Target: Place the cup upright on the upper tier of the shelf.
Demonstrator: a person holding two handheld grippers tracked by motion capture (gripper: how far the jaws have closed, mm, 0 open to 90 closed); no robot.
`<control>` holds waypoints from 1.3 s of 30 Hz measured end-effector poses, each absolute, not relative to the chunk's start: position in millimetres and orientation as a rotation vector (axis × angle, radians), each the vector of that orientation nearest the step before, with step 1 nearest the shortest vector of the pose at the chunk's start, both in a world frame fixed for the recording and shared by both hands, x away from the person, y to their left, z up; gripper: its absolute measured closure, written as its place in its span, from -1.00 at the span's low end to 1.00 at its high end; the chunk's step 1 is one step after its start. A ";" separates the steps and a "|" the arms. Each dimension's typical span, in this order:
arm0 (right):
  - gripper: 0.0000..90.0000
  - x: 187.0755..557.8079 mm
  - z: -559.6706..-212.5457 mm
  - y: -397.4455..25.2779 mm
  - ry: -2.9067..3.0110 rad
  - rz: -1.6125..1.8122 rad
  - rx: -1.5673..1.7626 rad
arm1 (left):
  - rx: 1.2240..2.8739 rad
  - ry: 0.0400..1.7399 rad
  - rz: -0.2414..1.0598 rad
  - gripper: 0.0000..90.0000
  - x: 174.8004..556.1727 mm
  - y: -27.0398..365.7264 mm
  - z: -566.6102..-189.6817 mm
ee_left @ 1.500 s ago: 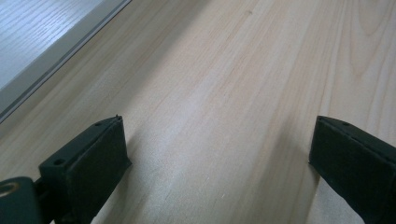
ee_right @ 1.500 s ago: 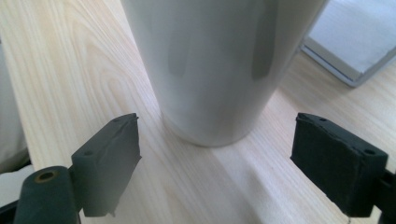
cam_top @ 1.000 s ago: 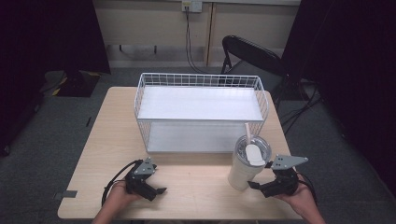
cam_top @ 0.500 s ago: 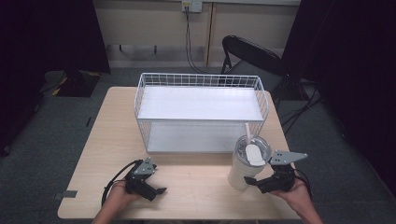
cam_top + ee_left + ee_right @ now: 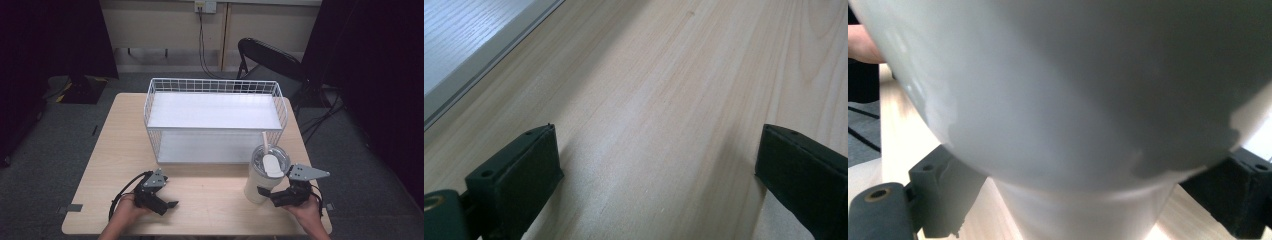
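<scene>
1. the right gripper point(image 5: 274, 195) has crept in on the tumbler point(image 5: 265, 173) since a second ago; its jaws now flank the narrow base, not clenched yet, so a grasp looks close.
2. the tumbler stands upright near the table's point(image 5: 210, 200) front right corner.
3. the left gripper point(image 5: 167, 205) idles released near the front left.
4. count: one tumbler with one straw point(image 5: 264, 138), one wire basket point(image 5: 216, 120), two grippers.

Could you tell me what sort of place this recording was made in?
Probably an indoor lab or studio set up for recording: a light wooden table on grey carpet, dark curtains at both sides, and a folding chair by a wall outlet.
</scene>
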State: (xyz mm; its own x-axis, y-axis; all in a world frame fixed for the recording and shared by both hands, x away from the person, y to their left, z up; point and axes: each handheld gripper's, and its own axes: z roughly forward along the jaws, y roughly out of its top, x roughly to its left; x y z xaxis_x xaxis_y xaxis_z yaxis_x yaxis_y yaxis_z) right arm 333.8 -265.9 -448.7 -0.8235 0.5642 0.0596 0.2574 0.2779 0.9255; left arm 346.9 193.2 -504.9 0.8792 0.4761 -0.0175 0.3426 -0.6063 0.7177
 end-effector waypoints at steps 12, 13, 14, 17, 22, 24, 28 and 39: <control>-0.80 334.6 -450.0 -260.2 2.236 1.566 0.754 | 2.277 0.584 0.225 -0.92 346.9 193.1 -504.9; -0.80 334.6 -449.8 -260.6 2.240 1.565 0.747 | 2.276 0.584 0.225 -0.92 346.9 193.1 -505.0; -0.80 334.5 -449.3 -260.8 2.245 1.559 0.745 | 2.277 0.584 0.225 -0.92 346.9 193.1 -505.0; -0.80 335.0 -448.3 -262.2 2.258 1.550 0.743 | 2.277 0.584 0.224 -0.92 347.0 193.0 -505.0; -0.83 338.1 -446.3 -258.8 2.287 1.531 0.742 | 2.277 0.583 0.225 -0.92 347.0 193.0 -505.0; -0.83 338.5 -446.3 -258.3 2.282 1.534 0.729 | 2.276 0.583 0.224 -0.92 347.0 193.0 -505.0; -0.82 339.7 -448.1 -259.3 2.265 1.562 0.708 | 2.277 0.584 0.224 -0.92 347.0 193.0 -505.0; -0.79 336.3 -448.4 -258.3 2.230 1.571 0.718 | 2.275 0.580 0.224 -0.92 347.3 192.9 -505.0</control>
State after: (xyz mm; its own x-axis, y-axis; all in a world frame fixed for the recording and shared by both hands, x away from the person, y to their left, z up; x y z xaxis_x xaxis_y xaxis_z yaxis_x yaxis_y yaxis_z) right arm 336.3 -258.3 -448.4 -0.8226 0.5680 0.0272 0.2167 0.2690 0.9385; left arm 347.3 192.9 -505.0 0.8811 0.4727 -0.0166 0.3385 -0.6057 0.7201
